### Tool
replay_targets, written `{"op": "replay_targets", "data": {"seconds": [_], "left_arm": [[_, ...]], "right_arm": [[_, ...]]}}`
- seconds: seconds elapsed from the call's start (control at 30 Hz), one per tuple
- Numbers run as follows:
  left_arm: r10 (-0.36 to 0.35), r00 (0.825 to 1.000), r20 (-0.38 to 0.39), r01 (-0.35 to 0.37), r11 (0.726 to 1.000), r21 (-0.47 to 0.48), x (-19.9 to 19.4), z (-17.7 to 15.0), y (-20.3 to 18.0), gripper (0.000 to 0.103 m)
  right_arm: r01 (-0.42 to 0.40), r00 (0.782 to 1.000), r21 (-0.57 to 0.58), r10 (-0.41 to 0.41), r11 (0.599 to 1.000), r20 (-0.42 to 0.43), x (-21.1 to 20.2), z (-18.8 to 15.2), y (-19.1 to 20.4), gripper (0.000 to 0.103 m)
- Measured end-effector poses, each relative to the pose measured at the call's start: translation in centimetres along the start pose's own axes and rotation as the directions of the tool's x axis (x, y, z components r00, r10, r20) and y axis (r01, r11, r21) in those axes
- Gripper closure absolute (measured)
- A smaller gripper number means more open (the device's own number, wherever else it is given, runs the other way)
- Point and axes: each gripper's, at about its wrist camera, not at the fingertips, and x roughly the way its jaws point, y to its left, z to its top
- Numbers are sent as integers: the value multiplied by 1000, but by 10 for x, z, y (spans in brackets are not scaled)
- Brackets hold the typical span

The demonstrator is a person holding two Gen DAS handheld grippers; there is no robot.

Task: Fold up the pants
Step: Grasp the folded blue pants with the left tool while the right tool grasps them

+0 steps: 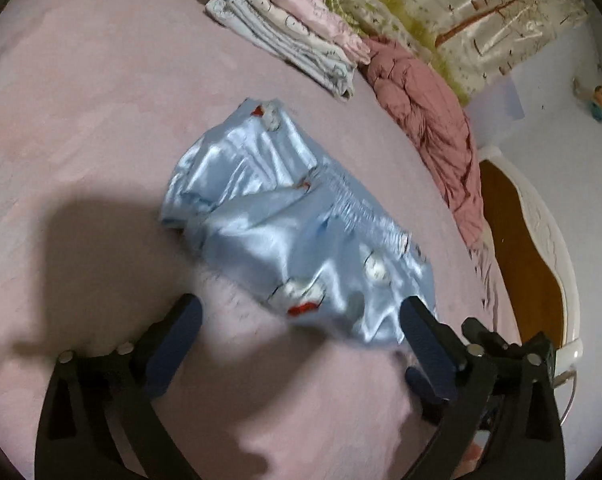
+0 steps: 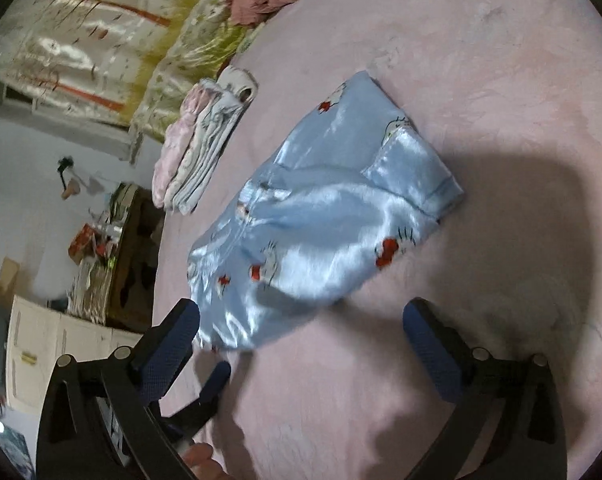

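Observation:
Shiny light-blue satin pants (image 1: 285, 224) with a cartoon cat and red bow print lie folded into a compact bundle on the pink bed (image 1: 81, 120). The elastic waistband shows on top. My left gripper (image 1: 301, 312) is open and empty, just short of the bundle's near edge. The other gripper's fingers (image 1: 425, 384) show at its lower right. In the right wrist view the pants (image 2: 325, 216) lie in the middle. My right gripper (image 2: 301, 316) is open and empty, its fingertips on either side of the bundle's near corner, slightly above the bed (image 2: 481, 80).
A stack of folded pale garments (image 1: 297, 36) lies at the bed's far side, also in the right wrist view (image 2: 197, 148). A crumpled pink quilt (image 1: 429, 128) and floral bedding (image 1: 441, 12) lie beyond. The headboard (image 1: 541, 240) and a cluttered dresser (image 2: 101, 264) stand beside the bed.

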Motion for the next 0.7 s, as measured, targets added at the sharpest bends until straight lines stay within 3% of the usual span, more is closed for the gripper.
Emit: {"op": "replay_targets", "data": {"seconds": [0.27,0.53,0.7], "left_arm": [[94,994,52,-98,993,68,31,12,-14,1],[87,992,92,-90,996,29,51,33,-11,1],[130,985,114,-138,988,70,60,37,-18,3]], "right_arm": [[23,1000,-93,-21,995,21,27,20,19,0],[-48,992,-86,58,995,111,40,37,19,0],[17,989,-177,9,984,150,55,42,30,0]]}}
